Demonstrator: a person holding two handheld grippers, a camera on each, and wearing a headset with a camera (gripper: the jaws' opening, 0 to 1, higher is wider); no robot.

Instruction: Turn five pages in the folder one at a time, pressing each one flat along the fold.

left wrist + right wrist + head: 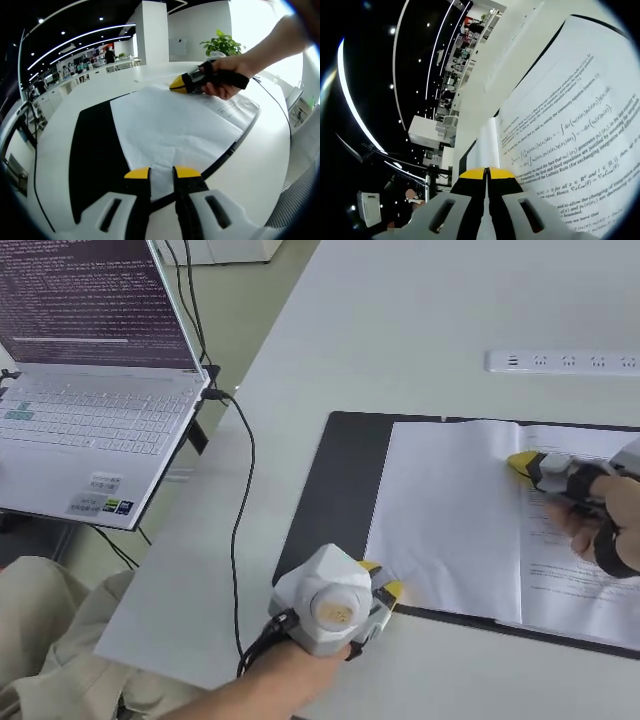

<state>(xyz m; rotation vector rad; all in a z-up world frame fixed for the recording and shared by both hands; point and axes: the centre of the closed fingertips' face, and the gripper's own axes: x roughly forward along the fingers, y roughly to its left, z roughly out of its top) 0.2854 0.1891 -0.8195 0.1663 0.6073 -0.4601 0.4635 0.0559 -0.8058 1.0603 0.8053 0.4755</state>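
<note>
- Here, the folder [335, 490] lies open and flat on the smooth white surface [400, 330]. Its cover is matte black, with straight edges.
- A blank white page [450, 520] lies over the left half. A printed page [575, 580], with dense text and formulas, lies on the right.
- The right gripper [520, 462] has its yellow-tipped fingers closed together, holding nothing. The tips rest on the paper near the fold.
- The left gripper [385, 588] is at the near edge of the folder. Its fingers stand a little apart over the edge of the blank page.
- A silver laptop [90, 390] stands far to the left, and a thin black cable [240, 500] runs beside the folder.
- A long white power strip [560, 361] lies beyond the folder, with bare surface between them.
</note>
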